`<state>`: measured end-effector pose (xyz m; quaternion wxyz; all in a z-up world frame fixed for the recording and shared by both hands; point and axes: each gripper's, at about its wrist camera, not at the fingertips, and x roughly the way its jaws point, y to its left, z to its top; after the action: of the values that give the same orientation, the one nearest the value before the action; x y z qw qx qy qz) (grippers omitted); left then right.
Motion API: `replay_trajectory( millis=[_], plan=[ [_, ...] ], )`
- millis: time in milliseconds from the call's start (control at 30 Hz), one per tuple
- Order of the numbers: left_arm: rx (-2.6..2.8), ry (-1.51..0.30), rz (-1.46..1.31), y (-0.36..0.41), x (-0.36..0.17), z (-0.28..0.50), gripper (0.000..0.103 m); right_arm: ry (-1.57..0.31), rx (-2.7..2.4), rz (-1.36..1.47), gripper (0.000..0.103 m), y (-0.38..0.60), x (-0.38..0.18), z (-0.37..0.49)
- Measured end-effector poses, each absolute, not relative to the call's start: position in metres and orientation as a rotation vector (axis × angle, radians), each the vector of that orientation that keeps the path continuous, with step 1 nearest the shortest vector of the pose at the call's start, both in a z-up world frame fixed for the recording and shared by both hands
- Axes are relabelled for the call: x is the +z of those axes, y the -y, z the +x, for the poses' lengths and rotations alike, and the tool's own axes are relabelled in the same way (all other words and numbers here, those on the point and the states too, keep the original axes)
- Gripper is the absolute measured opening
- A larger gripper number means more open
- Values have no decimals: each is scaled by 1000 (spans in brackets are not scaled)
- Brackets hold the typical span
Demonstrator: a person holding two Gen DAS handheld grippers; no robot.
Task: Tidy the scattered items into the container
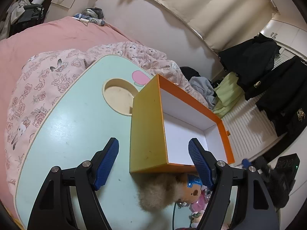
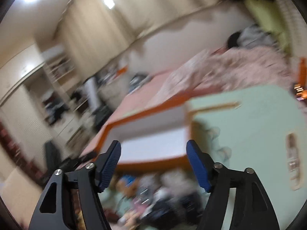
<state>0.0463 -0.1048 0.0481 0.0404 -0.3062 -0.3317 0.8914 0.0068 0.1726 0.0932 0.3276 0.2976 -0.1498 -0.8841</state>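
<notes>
- The left hand-held gripper (image 1: 153, 163) has its jaws wide apart, with blue ribbed pads (image 1: 106, 163), and nothing is between them. It hovers above the pale mint-green desk (image 1: 76, 124) and points towards the near left corner of the box.
- The orange cardboard box with white inside (image 1: 184, 126) stands on the desk, at about 1 o'clock from the left hand-held gripper. Its outer left wall looks yellow-orange. The part of the white floor that shows is bare.
- The fluffy beige plush bear with a blue cap (image 1: 172, 191) lies on the desk just outside the near wall of the box, at about 5 o'clock from the left hand-held gripper's middle. Beside it, towards 4 o'clock, is a small heap of pink and mixed small items (image 1: 197, 205); what they are I cannot tell.
- A round sunken cup hollow (image 1: 119, 95) is in the desk at about 11 o'clock, just left of the box.
- The pink bed with a rose-patterned quilt (image 1: 38, 88) lies behind and left of the desk.
- The right hand-held gripper (image 2: 153, 164) is also wide, and its jaws hold nothing. This view is strongly blurred.
- In the right view the orange box (image 2: 145, 115) is at 12 o'clock, and the blurred scattered items (image 2: 145, 193) lie on the desk below the jaws, at 6 o'clock.
</notes>
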Motion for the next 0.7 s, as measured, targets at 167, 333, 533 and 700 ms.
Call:
replay_trajectory(
  millis=[167,333,533,700],
  plan=[
    [2730,1006,-954,101,46,40,75,499,-2440,822,72,-189,82,-25],
    [2753,930,-977,95,44,30,75,435,-2345,1041,68,-176,59,-53],
    [2748,761,-1062,83,40,1,65,407,-2219,1149,29,-162,40,-68],
    [2755,677,-1122,88,46,-26,64,334,-2245,1160,27,-155,48,-78]
  ],
)
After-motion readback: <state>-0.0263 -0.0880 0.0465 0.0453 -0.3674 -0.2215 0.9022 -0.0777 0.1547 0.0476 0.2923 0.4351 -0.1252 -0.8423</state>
